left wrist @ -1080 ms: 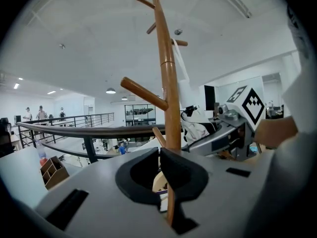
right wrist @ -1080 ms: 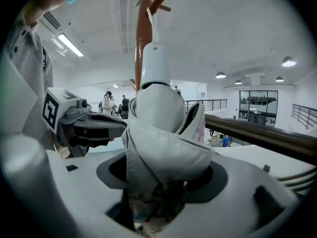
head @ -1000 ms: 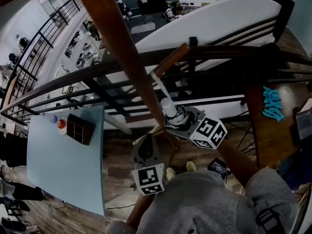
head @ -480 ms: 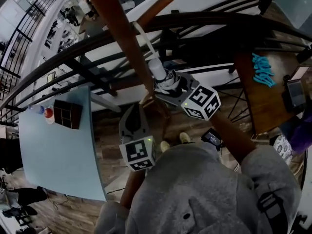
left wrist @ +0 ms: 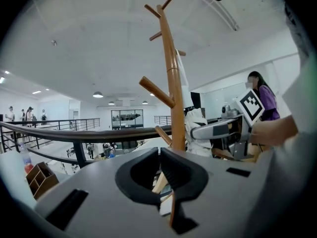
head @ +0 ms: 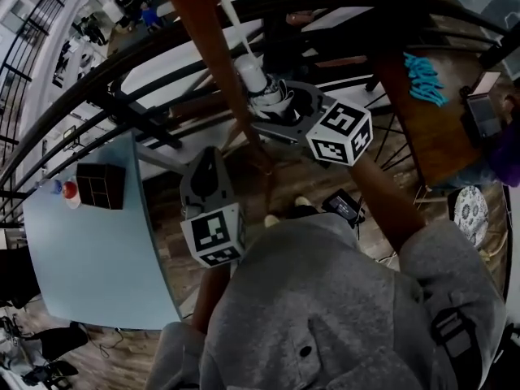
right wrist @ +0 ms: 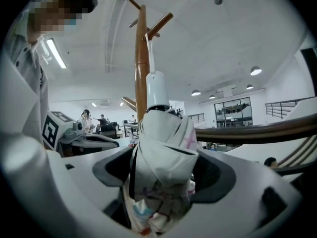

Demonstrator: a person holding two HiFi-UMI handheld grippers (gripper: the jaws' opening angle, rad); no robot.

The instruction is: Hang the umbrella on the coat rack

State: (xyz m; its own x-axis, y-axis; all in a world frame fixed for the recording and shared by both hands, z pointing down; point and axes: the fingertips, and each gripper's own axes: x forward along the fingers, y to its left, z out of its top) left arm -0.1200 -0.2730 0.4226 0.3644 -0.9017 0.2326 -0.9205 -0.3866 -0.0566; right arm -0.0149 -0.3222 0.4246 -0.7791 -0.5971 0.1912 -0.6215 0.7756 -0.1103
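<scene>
Right gripper (right wrist: 161, 175): clamped on folded white fabric umbrella (right wrist: 166, 133).
Left gripper (left wrist: 159, 170): jaws together, empty.
Beside umbrella: brown wooden coat rack (right wrist: 141, 58).
Beyond: dark curved railing (left wrist: 74, 134); pale blue table (head: 89, 250).

umbrella (right wrist: 163, 148) in the right gripper (right wrist: 161, 175) is showing white fabric with faint pink, blue and red print, plus a white cap. coat rack (right wrist: 141, 58) just behind it is showing warm brown wood. left gripper (left wrist: 159, 170) is showing a grey body, black jaws and a black-and-white marker cube. table (head: 97, 250) left of it is reading pale blue.
</scene>
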